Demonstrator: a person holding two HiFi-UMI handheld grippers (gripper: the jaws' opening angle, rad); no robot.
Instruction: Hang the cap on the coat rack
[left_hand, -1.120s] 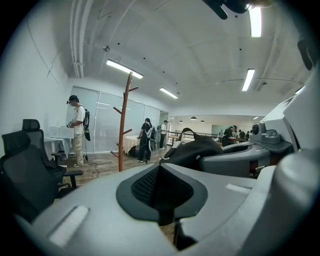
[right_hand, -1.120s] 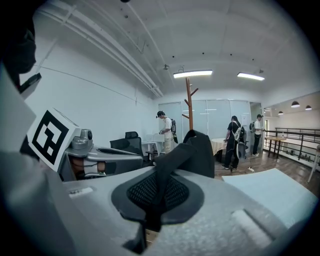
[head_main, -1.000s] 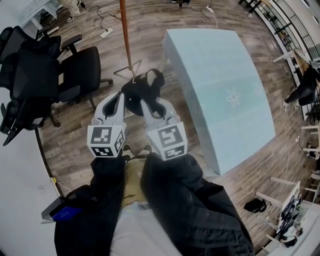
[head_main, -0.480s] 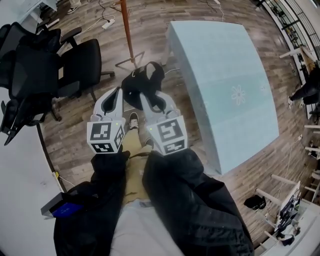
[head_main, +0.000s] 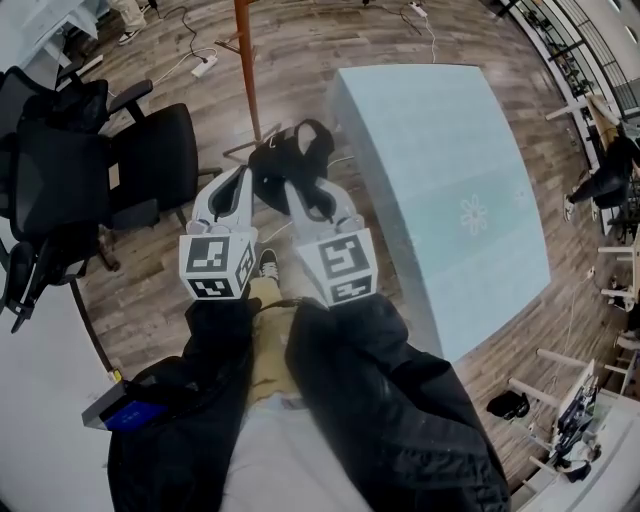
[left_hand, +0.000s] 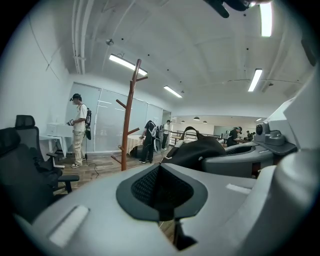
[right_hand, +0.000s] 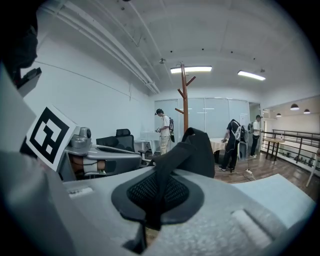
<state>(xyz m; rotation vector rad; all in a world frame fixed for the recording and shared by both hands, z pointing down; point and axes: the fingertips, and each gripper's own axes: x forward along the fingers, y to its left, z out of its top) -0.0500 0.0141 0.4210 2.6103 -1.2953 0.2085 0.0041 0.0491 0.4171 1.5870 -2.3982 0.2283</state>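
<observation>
A black cap (head_main: 291, 163) rides in mid-air above the wooden floor (head_main: 300, 60), just left of the pale blue bench (head_main: 440, 170) and well short of the brown coat rack (head_main: 247, 60), whose pole rises at the far side of the room. The right tongs (right_hand: 157, 194) are clamped on a fold of the cap's dark fabric, which runs up from between the meeting pads. The left tongs (left_hand: 160, 192) are closed too, with nothing seen between their pads, and their tip lies just beside the cap's left edge.

Both arms, in dark sleeves, reach forward and down side by side. The two tools lie almost parallel and close together, marker cubes nearest the body, tips aimed at the far foot of the rack. Seen from either tool, the room lies level, with the rack upright ahead and a black office chair (head_main: 150, 150) off to the left.

The step in hand appears to be carrying the cap to the rack. To do it well, the right grip should stay firm while the cap is lifted to the height of a branch. The cap's hollow or rear strap should be slid over a peg, and let go only once the peg bears its weight. The empty left tongs could steady the loose side so it does not swing off.
</observation>
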